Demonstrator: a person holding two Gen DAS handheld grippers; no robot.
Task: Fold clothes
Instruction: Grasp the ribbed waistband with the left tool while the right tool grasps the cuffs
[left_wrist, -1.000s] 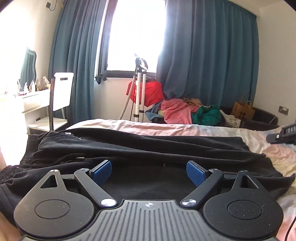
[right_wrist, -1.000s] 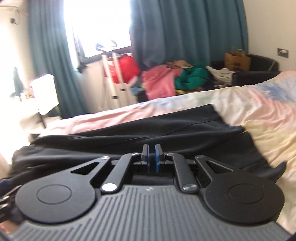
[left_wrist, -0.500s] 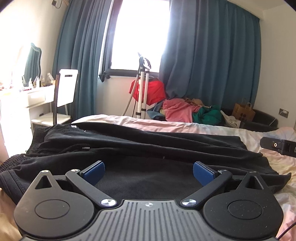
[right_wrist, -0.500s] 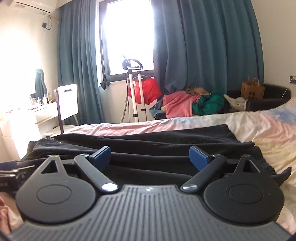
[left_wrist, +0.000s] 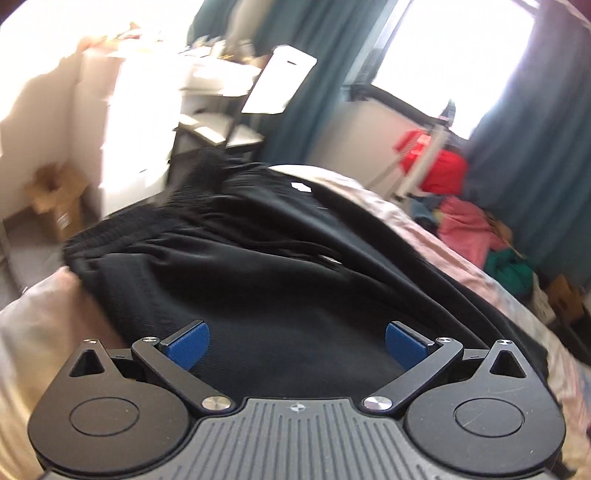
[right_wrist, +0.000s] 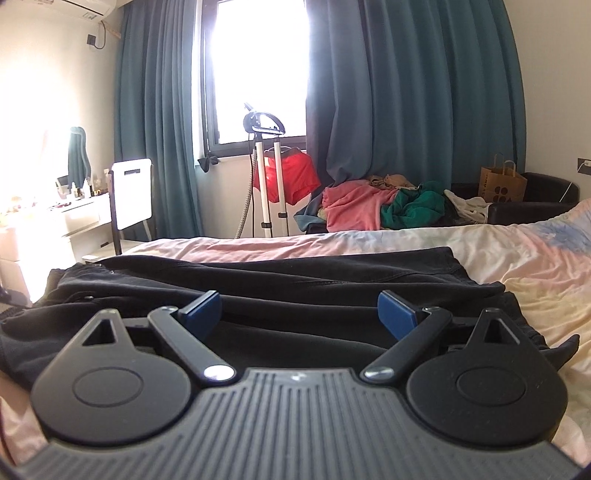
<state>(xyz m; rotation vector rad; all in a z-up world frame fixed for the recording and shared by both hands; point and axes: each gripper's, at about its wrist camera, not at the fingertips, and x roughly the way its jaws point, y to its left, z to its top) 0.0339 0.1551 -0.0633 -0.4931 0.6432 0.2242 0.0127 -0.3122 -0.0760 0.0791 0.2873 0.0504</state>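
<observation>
Since a sec ago the right gripper went from pinched shut to spread wide; left gripper swung toward the waistband end. Both now wide apart, nothing pinched, hovering over the black pants lying across the bed. Clothes pile beyond, near curtains.

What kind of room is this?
Most likely a bedroom in a home: a bed with a pastel sheet, a dressing table with bottles on it, and a clothes pile under the curtained window.
</observation>
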